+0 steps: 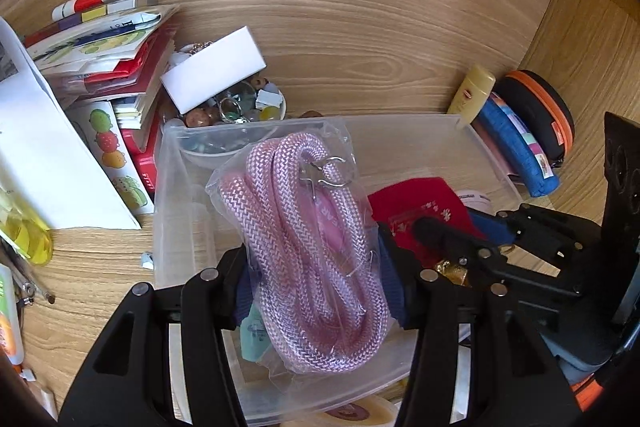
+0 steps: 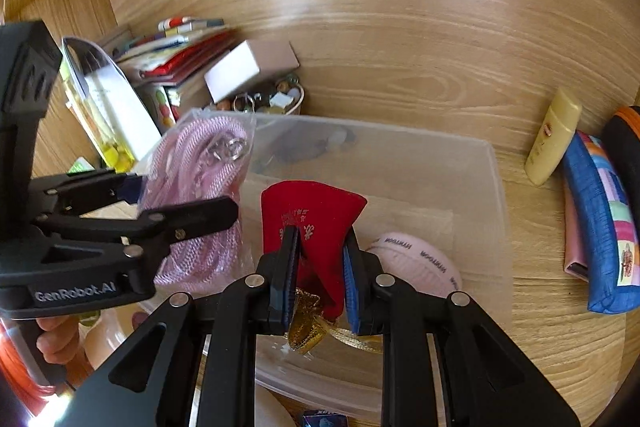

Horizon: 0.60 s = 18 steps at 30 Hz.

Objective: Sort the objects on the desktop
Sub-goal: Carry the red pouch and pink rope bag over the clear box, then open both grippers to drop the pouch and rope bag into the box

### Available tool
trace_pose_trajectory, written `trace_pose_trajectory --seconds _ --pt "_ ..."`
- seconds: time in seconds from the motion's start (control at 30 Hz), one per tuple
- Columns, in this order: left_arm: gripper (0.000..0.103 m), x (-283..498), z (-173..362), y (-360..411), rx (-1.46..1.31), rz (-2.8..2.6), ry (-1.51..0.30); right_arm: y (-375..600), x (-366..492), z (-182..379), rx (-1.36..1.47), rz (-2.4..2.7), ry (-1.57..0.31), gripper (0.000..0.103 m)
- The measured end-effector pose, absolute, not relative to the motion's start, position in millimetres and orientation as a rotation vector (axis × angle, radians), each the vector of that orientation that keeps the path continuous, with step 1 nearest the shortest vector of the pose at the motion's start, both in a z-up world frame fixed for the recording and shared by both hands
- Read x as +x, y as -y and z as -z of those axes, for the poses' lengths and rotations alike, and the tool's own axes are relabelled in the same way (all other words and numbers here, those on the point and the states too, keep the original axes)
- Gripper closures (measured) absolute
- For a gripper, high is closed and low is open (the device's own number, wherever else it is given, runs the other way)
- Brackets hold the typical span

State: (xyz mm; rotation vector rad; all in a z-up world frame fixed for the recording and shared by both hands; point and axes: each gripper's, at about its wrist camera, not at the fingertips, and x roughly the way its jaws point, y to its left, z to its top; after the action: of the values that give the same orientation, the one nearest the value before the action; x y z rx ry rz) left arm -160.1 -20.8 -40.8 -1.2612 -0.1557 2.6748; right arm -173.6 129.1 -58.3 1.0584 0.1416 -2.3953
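Observation:
My left gripper point(image 1: 316, 247) is shut on a clear bag of coiled pink rope point(image 1: 304, 247) and holds it over the clear plastic bin point(image 1: 400, 125). The rope bag also shows in the right wrist view point(image 2: 192, 187), held by the left gripper point(image 2: 188, 199). My right gripper point(image 2: 320, 251) is shut on a red velvet pouch point(image 2: 312, 211) with a gold drawstring, above the bin point(image 2: 460, 155). In the left wrist view the right gripper point(image 1: 440, 231) and the pouch point(image 1: 420, 203) sit just right of the rope. A pink round case point(image 2: 416, 259) lies in the bin.
A stack of books and packets point(image 1: 104, 67), a white box point(image 1: 212, 67) over a bowl of beads point(image 1: 256, 107) stand behind the bin at left. A yellow bottle point(image 2: 554, 139), a blue pencil case point(image 2: 600, 227) and a black-orange case point(image 1: 536, 115) lie to the right. Notes hang on the wooden wall.

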Motion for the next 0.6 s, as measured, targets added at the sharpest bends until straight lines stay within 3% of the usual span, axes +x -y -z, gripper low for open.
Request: trace_pose_trajectory --seconds 0.6 --pt "0.049 -160.7 46.9 20.1 -1.267 -2.711 0.092 -117.9 -171.7 65.1 1.051 2.409 -0.227 0.081"
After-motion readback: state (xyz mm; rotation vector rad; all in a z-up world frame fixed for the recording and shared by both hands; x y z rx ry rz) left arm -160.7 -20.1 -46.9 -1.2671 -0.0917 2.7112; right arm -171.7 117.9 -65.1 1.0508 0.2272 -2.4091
